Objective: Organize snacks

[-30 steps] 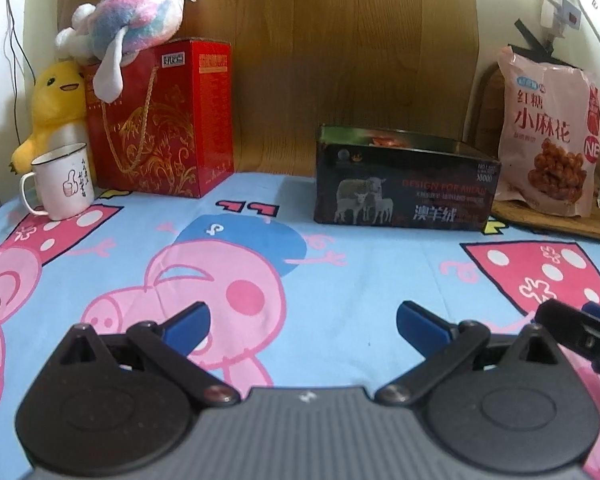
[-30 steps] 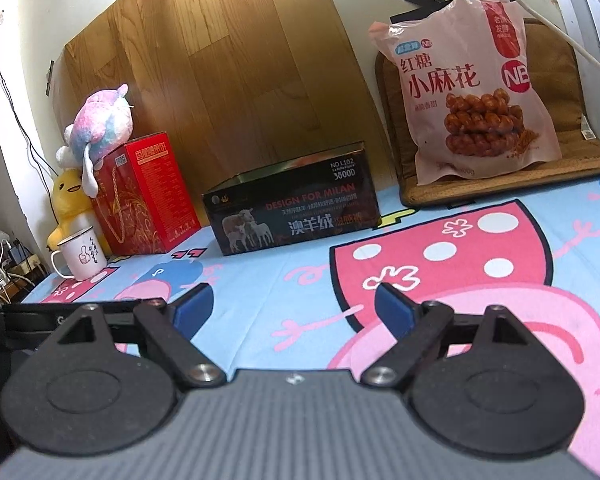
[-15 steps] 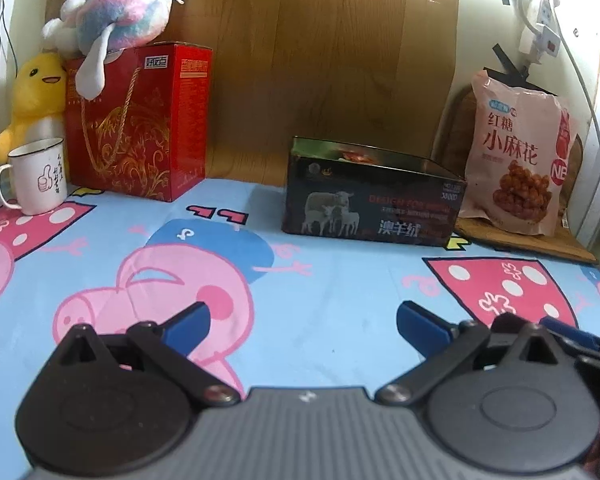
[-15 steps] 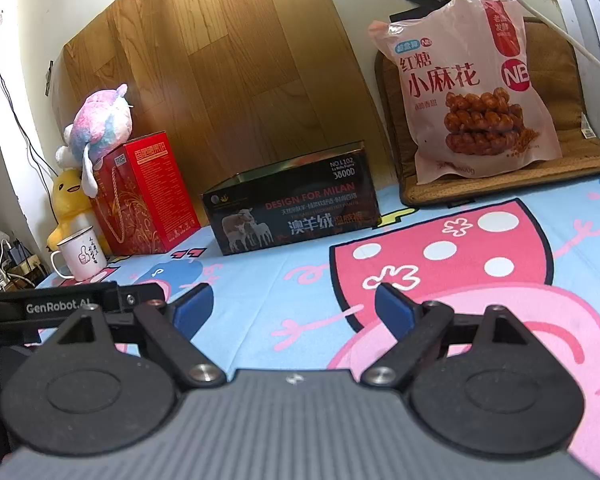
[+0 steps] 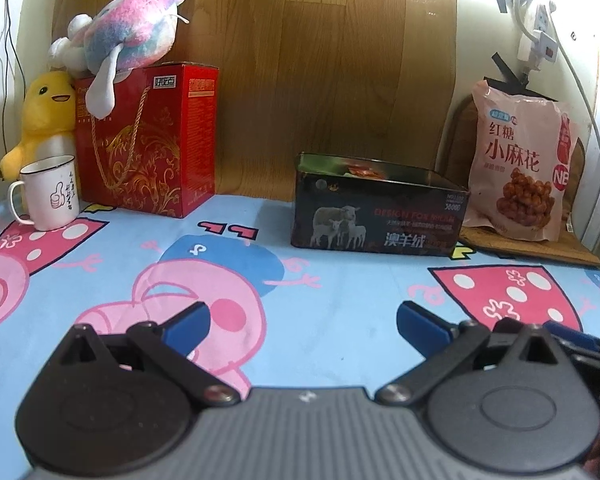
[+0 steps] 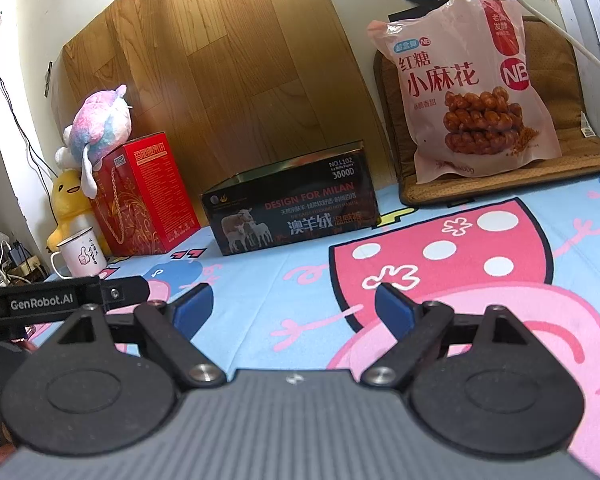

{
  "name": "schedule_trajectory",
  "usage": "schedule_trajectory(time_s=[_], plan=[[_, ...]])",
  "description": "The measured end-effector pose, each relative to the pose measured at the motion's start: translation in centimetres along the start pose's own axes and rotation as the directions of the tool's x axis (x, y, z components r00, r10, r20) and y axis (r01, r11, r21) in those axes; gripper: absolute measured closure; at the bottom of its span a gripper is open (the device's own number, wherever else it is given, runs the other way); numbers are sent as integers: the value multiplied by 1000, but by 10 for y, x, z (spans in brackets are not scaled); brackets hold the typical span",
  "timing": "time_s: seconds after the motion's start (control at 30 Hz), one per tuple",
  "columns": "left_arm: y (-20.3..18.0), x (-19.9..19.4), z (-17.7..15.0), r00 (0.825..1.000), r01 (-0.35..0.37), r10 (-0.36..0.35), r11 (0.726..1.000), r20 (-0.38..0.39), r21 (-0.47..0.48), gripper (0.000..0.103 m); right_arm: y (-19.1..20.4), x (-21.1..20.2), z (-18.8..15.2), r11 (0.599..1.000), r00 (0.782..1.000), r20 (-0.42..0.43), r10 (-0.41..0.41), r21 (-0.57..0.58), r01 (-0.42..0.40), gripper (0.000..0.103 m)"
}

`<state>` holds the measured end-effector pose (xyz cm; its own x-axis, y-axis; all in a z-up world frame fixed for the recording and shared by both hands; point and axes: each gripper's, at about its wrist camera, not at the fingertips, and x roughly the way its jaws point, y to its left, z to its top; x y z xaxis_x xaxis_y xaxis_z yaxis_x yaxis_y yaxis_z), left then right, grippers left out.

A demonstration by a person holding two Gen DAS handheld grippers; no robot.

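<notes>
Snacks wait along the far edge of a cartoon-print sheet: a pink snack bag stands upright at two o'clock on a woven mat, leaning against the wall, just beside a dark open box at twelve o'clock. At ten o'clock sit a red gift box with a pastel plush toy on top, a yellow duck and a white mug.

Left tongs and right tongs both hover over the sheet with blue pads spread wide, nothing between them.

Only the left view looks down into the box, where something orange shows. Only the right view shows the box's full lettering and the branded body of the neighbouring left tool at nine o'clock; the left view catches the right tool's edge at four o'clock.
</notes>
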<state>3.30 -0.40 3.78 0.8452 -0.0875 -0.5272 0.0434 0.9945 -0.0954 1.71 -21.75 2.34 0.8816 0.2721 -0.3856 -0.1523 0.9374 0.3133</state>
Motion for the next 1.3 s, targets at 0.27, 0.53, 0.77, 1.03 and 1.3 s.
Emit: schedule_trajectory(time_s=[0.27, 0.53, 0.77, 1.03, 1.3], plan=[[7, 4, -1, 998, -60, 60, 998, -23, -20, 0, 0, 0, 0, 1000, 1000, 0, 0, 0, 0, 13], [7, 4, -1, 993, -119, 119, 993, -12, -11, 0, 0, 0, 0, 1000, 1000, 0, 0, 1, 0, 13], [4, 7, -1, 990, -137, 137, 990, -20, 9, 0, -1, 0, 0, 1000, 1000, 0, 1, 3, -1, 13], [0, 11, -1, 985, -168, 169, 985, -24, 39, 0, 0, -1, -1, 1000, 1000, 5, 4, 12, -4, 13], [-3, 13, -3, 983, -181, 183, 981, -22, 68, 0, 1, -1, -1, 1000, 1000, 7, 0, 15, 0, 13]])
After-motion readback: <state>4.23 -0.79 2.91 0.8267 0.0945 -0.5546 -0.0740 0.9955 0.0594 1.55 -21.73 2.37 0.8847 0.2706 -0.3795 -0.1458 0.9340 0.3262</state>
